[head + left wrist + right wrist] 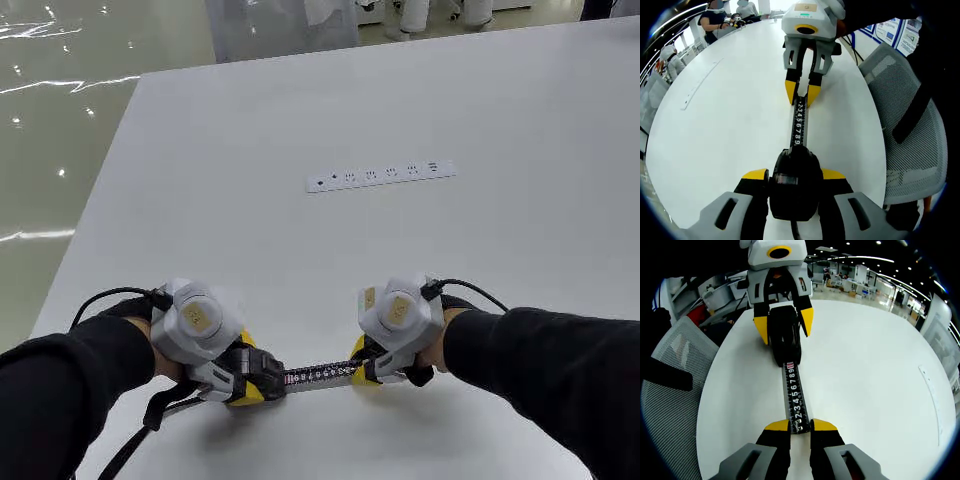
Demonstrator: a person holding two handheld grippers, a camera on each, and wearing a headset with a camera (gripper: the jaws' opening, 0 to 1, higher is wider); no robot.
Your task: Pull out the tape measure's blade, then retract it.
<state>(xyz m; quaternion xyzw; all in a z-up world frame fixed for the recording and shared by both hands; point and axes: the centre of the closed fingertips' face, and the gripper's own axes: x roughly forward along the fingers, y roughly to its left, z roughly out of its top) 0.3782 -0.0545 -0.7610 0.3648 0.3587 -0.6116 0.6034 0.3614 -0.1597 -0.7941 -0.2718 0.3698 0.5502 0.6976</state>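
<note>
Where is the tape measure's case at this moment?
The tape measure's case is clamped in the left gripper, low left of centre in the head view; its blade runs across the table to the right gripper, which pinches the tip.

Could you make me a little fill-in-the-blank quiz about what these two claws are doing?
The left claw grips the tape measure's case, which is coloured ____.
The right claw pinches the tip of the ____.
Beyond them on the white table lies a power ____.
Missing: black; blade; strip.
</note>
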